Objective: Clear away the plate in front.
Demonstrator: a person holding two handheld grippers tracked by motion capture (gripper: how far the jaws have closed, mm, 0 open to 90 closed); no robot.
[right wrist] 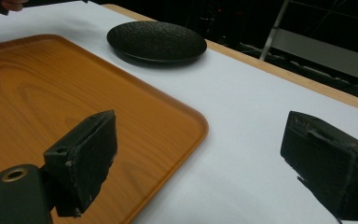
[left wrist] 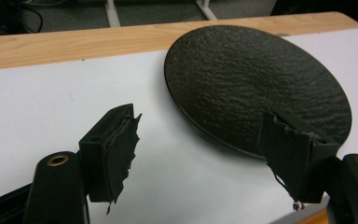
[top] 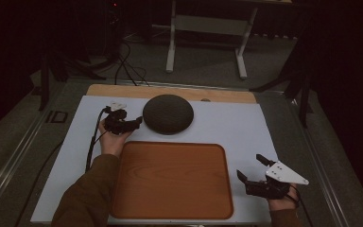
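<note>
Left gripper view: round, rough-textured black plate (left wrist: 256, 84) lies before both grippers' wide-open, empty jaws.

The plate (top: 168, 114) is lying behind the tray (top: 172, 179) on the table (top: 246, 127), seemingly just apart from it

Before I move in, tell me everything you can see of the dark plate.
The dark plate is round, shallow and near black, with a rough, pebbled surface that looks like stoneware. It has a low raised rim and holds nothing. It lies flat on the white table cover, just beyond the wooden tray and apart from it. The left gripper hangs open beside its near-left edge, one jaw over the rim, not visibly clamped on it.
</note>
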